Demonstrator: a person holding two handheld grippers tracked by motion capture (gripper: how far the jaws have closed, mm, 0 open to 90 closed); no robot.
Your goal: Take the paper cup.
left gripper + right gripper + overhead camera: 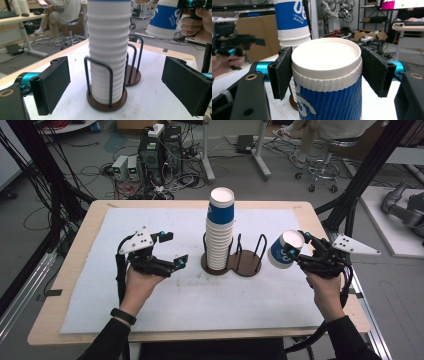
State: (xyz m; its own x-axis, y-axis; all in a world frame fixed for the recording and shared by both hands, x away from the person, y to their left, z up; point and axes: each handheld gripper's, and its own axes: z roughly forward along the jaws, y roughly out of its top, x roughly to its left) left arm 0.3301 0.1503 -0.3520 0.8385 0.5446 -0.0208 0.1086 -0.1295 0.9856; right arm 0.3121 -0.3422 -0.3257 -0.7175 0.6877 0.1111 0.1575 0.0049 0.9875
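The blue-and-white ribbed paper cup (286,250) is clamped between the two black jaws of the right gripper (302,251), to the right of the table centre and clear of the white mat (150,300). In the right gripper view the cup (328,82) is seen bottom-end first: its white recessed base faces the camera, and one black pad (282,72) presses on each side of the ribbed white band just below that base. The jaws stand about one cup-width apart, closed against the cup wall. In the high view the cup lies tilted, its base pointing up and to the far side, just to the right of the holder.

The tall stack of nested ribbed paper cups (220,232) stands upright in the left ring of the dark brown two-ring wire cup holder (246,262), at the middle of the table. The top cup of the stack shows a blue band. The right ring of the holder holds no cups.

The left gripper (170,249) is held above the mat, to the left of the holder and apart from it. Its jaws are spread wide with nothing between them. In the left gripper view the stack (108,52) stands between and beyond the two black pads (51,83), touching neither; the held cup (165,18) shows at upper right.

The mat covers most of the light wooden table (75,265).
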